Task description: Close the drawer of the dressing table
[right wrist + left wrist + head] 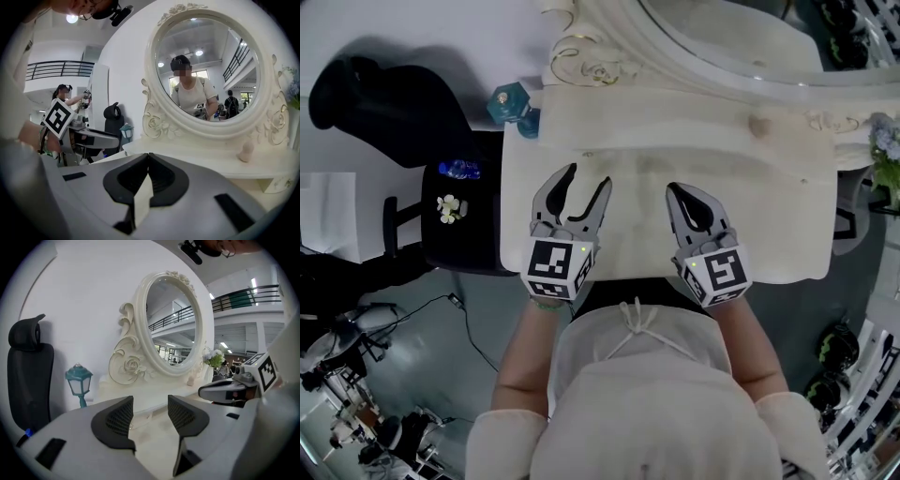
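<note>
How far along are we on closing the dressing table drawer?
Done, apparently: in the head view no drawer juts past the front edge of the dressing table, though the drawer front itself is hidden beneath the top. In hand: nothing. The left gripper has its jaws apart and empty, and the right gripper is shut and empty, both above it. Left: only a check of the front.

White wall, grey floor (cables), blk office chair.
</note>
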The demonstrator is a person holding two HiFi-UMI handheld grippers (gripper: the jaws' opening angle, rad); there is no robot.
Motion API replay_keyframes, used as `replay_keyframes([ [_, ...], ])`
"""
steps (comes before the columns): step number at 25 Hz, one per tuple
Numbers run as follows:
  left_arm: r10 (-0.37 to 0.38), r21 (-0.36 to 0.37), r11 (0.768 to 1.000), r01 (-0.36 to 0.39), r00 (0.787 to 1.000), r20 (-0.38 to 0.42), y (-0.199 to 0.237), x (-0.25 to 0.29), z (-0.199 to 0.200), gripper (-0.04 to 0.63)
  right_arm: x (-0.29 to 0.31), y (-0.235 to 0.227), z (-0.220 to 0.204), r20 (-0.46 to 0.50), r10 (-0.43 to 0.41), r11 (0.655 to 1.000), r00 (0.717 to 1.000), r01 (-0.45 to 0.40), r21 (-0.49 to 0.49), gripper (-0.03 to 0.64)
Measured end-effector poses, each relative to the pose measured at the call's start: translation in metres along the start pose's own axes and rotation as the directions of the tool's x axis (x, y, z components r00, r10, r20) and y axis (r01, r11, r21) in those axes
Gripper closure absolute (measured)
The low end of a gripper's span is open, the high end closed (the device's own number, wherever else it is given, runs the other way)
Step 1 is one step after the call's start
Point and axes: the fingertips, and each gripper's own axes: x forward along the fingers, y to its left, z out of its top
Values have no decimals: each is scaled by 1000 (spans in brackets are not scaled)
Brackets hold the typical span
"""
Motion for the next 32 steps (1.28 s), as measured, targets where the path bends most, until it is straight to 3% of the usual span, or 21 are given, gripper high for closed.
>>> replay_keyframes([
  [8,-40,60,998,30,983,179,-23,-72,83,452,-39,31,48,122,45,998,991,-40,-43,611],
  [13,-60,83,996,41,969,239,-33,-105,113,529,-66,42,78,194,42,996,980,-26,-83,611],
  [22,-134,106,988,110,960,247,-45,-132,122,572,-96,48,116,279,7,991,960,32,-133,612],
  [32,-153,102,986,130,949,276,-50,-139,135,572,-104,48,119,281,-15,989,960,56,-140,614],
])
